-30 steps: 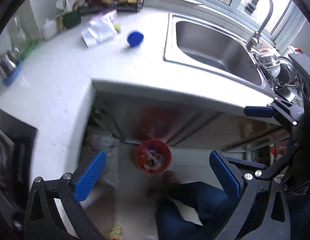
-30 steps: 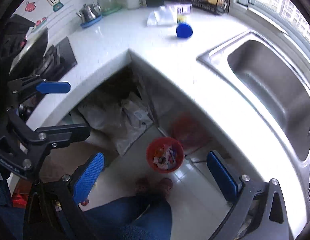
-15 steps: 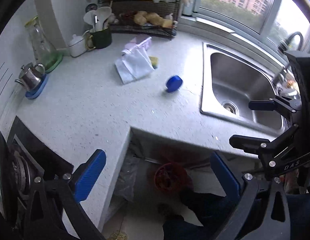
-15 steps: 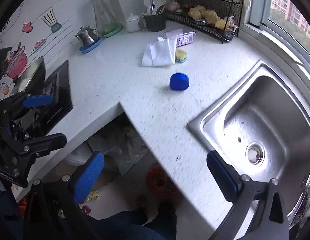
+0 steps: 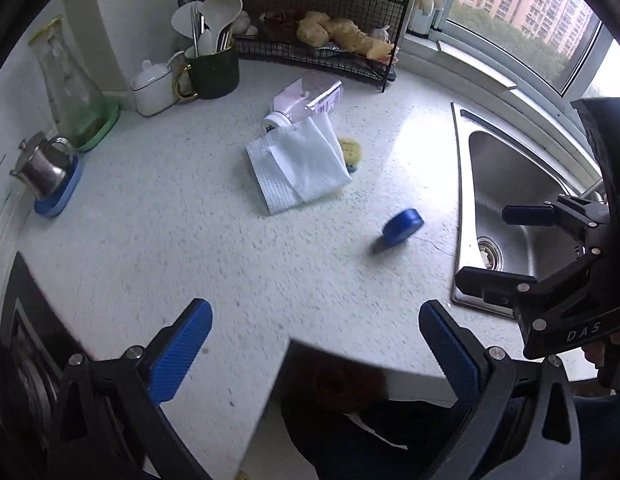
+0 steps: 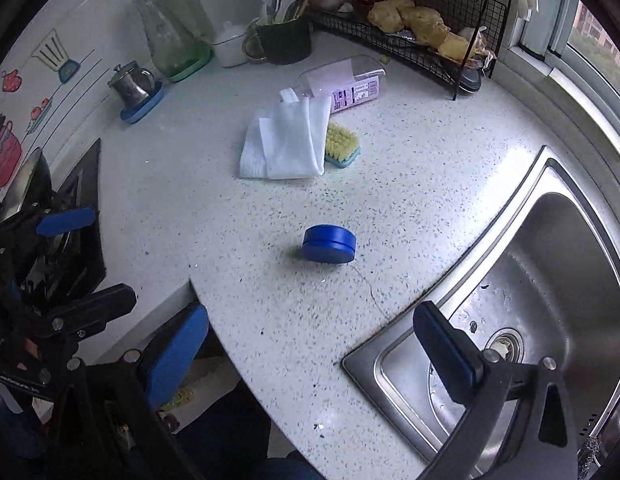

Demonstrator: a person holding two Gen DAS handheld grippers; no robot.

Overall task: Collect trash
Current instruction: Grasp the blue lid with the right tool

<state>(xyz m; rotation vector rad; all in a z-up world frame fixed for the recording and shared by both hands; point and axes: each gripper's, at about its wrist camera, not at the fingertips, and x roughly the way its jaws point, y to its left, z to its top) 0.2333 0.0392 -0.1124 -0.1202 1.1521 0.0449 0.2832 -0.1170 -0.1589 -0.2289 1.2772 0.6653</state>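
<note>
A round blue tin lies on the white speckled counter. Behind it lie a white paper towel, a clear plastic bottle with a purple label on its side, and a yellow scrub brush. My left gripper is open and empty above the counter's front edge. My right gripper is open and empty, near the tin and the sink corner. A red bin shows dimly under the counter.
A steel sink is on the right. A wire rack with ginger, a green utensil mug, a glass carafe, a small kettle and a stove line the back and left.
Both grippers rose from looking down at the red floor bin to above the counter, moving closer to the tin, towel and bottle. Both stayed open.
</note>
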